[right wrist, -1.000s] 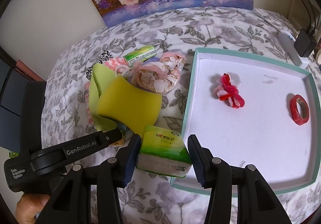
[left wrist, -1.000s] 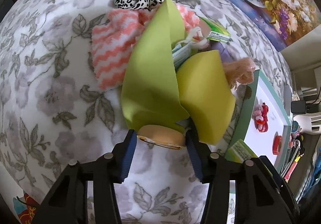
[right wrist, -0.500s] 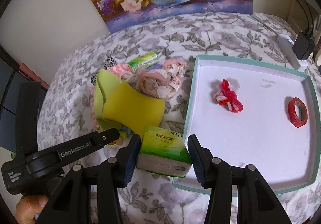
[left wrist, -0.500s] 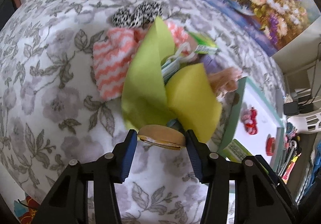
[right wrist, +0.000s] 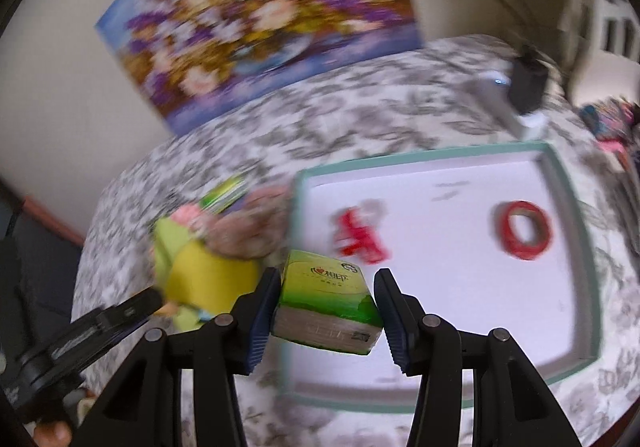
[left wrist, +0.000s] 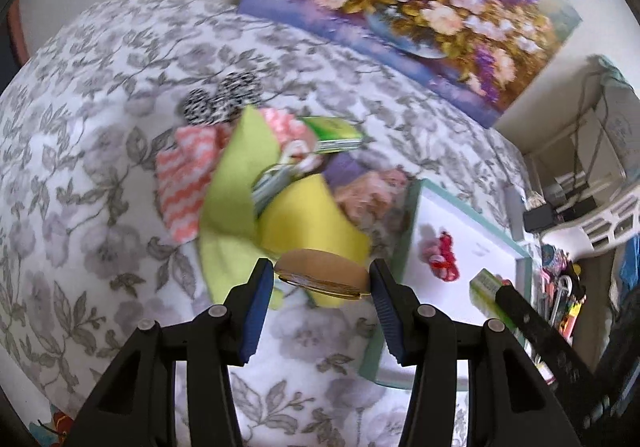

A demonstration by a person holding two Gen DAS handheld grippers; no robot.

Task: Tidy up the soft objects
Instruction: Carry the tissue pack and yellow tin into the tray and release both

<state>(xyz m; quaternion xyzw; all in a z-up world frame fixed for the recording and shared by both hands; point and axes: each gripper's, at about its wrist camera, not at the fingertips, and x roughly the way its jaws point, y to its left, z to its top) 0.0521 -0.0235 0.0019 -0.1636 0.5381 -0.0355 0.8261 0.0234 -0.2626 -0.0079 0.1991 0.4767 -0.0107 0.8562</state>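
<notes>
My left gripper (left wrist: 322, 297) is shut on a tan round puff (left wrist: 322, 273), held above the floral bedspread near the pile of soft things: a yellow sponge (left wrist: 308, 219), a lime cloth (left wrist: 236, 183), a pink zigzag towel (left wrist: 184, 183) and a leopard scrunchie (left wrist: 222, 101). My right gripper (right wrist: 327, 307) is shut on a green tissue pack (right wrist: 328, 291), held over the left edge of the white tray (right wrist: 576, 215). The tray holds a red-pink scrunchie (right wrist: 360, 235) and a red tape ring (right wrist: 526, 229).
A second green tissue pack (left wrist: 334, 131) and a pink floral cloth (left wrist: 372, 195) lie beside the pile. A flower painting (left wrist: 400, 7) leans on the wall behind. A charger (right wrist: 528, 81) sits at the bed's far right. Clutter and a white chair (left wrist: 600, 223) stand right.
Both grippers have lifted and moved right with their loads; the right gripper with the tissue pack is now over the tray's left edge. The pile looks smaller and farther.
</notes>
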